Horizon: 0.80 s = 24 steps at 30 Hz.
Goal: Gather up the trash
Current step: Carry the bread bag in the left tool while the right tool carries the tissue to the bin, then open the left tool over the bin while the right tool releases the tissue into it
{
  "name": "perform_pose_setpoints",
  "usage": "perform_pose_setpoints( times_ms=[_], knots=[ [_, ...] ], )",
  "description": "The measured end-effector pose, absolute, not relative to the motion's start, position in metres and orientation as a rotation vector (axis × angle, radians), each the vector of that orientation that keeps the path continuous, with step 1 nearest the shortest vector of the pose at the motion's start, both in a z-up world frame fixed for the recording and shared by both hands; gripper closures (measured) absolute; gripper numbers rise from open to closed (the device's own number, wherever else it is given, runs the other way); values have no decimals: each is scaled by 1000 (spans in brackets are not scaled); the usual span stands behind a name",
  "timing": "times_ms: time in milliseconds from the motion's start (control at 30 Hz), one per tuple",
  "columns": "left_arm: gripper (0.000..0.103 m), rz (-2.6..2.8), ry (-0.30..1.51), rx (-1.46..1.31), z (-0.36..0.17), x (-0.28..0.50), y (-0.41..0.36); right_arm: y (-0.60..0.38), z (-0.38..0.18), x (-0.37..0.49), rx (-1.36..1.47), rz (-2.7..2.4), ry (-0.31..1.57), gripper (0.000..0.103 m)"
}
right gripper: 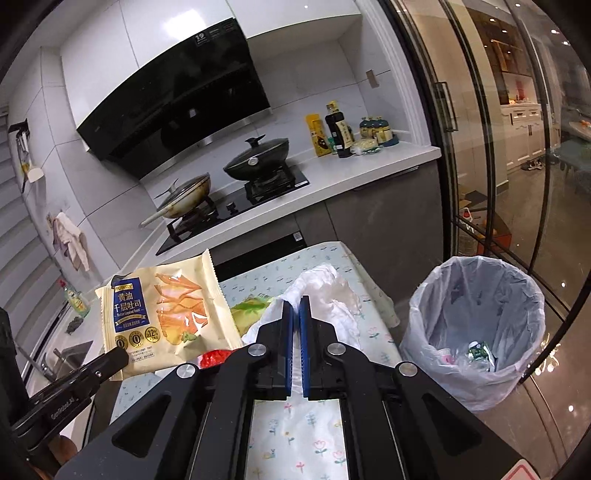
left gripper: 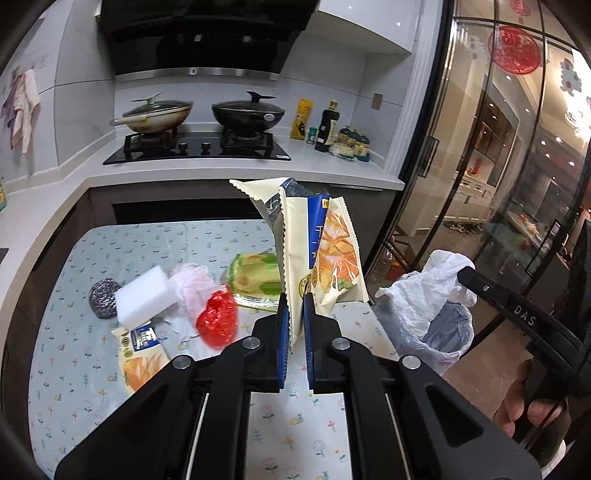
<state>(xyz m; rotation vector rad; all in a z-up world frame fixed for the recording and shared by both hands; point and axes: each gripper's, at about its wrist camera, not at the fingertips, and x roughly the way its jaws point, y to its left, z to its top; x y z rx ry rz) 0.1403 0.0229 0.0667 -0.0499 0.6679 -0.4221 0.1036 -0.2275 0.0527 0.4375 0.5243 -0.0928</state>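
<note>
Left wrist: left hand-held gripper (left gripper: pixel 295 306) raised, pinching bread wrapper (left gripper: pixel 325 251).

bin liner (left gripper: pixel 432 314) interior partly hidden, bin scraps (right gripper: pixel 476 356) too small to identify

Home kitchen: beyond the tongs, a gas hob (left gripper: pixel 195 147) with two lidded pans under a range hood (left gripper: pixel 207 33); sauce bottles (left gripper: pixel 328 127) alongside it.
</note>
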Motion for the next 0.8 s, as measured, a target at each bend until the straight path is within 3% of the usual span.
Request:
perform_pose_setpoints(
  times_ms=[800],
  knots=[
    [96, -689, 732, 135, 31, 148, -203, -405, -1, 79, 567, -335, 554, 100]
  ],
)
